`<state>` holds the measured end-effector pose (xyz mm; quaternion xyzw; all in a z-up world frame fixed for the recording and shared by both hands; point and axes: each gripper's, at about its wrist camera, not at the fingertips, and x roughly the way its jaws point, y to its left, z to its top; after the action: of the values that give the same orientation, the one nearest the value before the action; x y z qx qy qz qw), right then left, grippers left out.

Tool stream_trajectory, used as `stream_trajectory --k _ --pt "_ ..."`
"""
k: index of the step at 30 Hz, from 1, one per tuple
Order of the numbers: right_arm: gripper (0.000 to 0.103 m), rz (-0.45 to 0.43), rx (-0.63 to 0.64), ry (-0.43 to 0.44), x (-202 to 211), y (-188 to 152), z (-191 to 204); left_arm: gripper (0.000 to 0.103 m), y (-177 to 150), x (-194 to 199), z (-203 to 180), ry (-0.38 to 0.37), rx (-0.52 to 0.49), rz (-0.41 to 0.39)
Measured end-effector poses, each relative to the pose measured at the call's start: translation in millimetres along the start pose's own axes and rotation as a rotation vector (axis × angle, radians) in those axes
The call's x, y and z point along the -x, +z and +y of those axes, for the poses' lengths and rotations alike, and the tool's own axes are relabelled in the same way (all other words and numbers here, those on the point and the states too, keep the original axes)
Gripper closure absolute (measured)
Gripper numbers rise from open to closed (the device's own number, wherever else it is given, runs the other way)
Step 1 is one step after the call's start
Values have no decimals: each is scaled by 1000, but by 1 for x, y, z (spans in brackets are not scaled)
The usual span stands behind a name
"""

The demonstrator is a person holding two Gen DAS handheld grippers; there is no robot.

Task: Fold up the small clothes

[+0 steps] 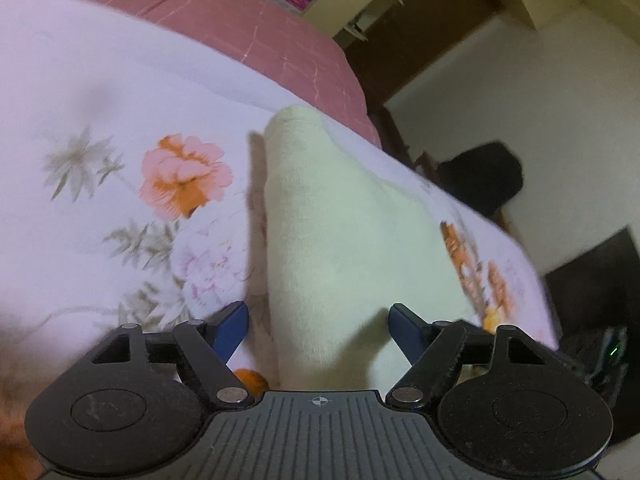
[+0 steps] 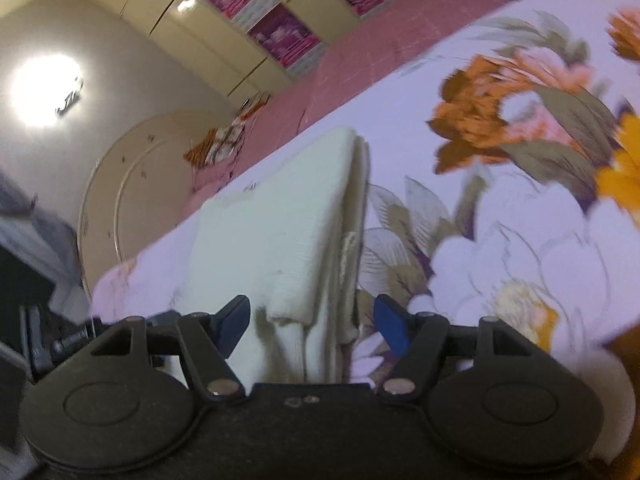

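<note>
A cream-white knitted garment (image 1: 332, 232) lies folded into a long strip on the floral bedsheet (image 1: 100, 120). My left gripper (image 1: 318, 328) is open, its blue fingers on either side of the garment's near end. In the right wrist view the same garment (image 2: 276, 220) shows stacked layers along its right edge. My right gripper (image 2: 312, 322) is open, its fingers straddling the garment's near end. Whether the fingers touch the cloth I cannot tell.
A pink quilt (image 1: 256, 28) lies beyond the sheet. The bed edge (image 1: 520, 248) drops off to the right, with a dark object (image 1: 484, 176) on the floor. A wardrobe (image 2: 248, 20) and a round headboard (image 2: 132, 188) stand behind.
</note>
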<state>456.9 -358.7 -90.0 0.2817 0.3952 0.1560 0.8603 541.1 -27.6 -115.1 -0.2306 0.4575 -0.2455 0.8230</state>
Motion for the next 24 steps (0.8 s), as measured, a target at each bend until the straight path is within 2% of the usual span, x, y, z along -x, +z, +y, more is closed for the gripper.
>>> stream_trajectory --k 4,6,11,15,19,21,24 --pt "36 21 93 -31 -10 4 16 27 6 -6 -16 51 -93 13" --pt "43 31 119 -34 -13 4 20 27 7 -9 -20 52 -121 19" --pt "54 54 150 -15 -10 4 25 37 6 -7 -29 83 -195 15" --pt "62 28 281 -108 -11 -7 52 45 4 -8 -35 108 -244 -5" --pt "64 -15 382 -201 -13 -20 71 48 4 -8 -40 117 -254 -18" --pt "61 -18 326 -180 -12 -19 65 48 4 -9 -42 119 -258 -18" --pt "57 -5 156 -113 -11 -10 41 48 3 -10 -43 124 -261 -22"
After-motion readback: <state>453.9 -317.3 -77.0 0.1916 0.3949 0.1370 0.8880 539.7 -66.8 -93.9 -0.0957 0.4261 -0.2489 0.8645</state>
